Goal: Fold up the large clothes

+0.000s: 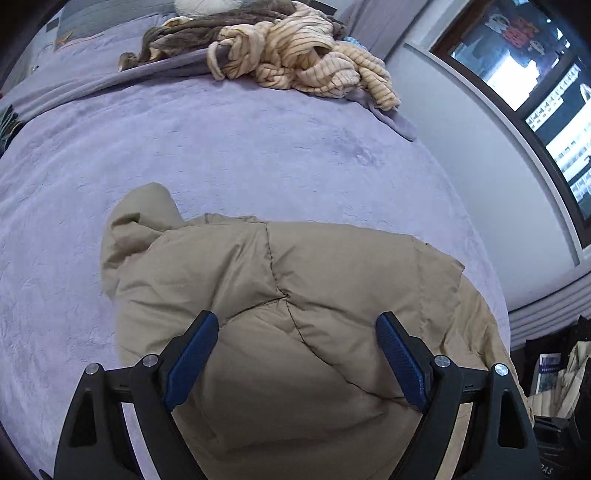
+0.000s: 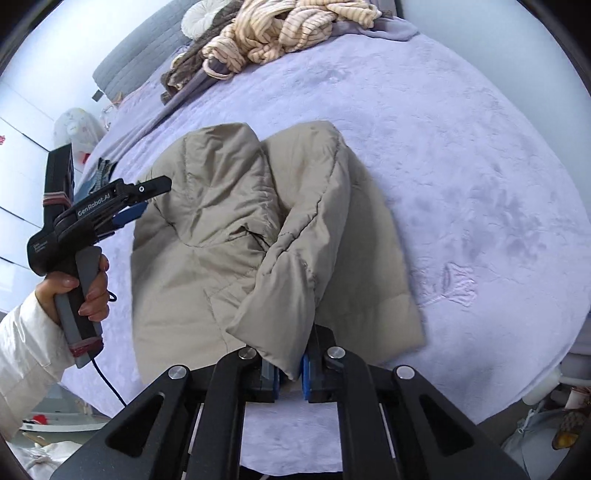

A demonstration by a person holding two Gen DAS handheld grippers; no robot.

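Big tan quilted puffer jacket (image 2: 236,236) lies partly folded in the middle of the bed w/ a fuzzy lavender blanket (image 2: 461,155). Right gripper (image 2: 289,373) has its blue pads pinched tight on a puffy bit of the jacket, prob a sleeve end. Left gripper (image 1: 295,363) hangs over the jacket w/ fingers spread wide, nothing in them. Beyond the jacket, at the far end: a heap of cream striped knit fabric (image 1: 306,55) and brown fuzzy stuff (image 1: 207,29). Dark-framed window (image 1: 535,85) off to the jacket's right.
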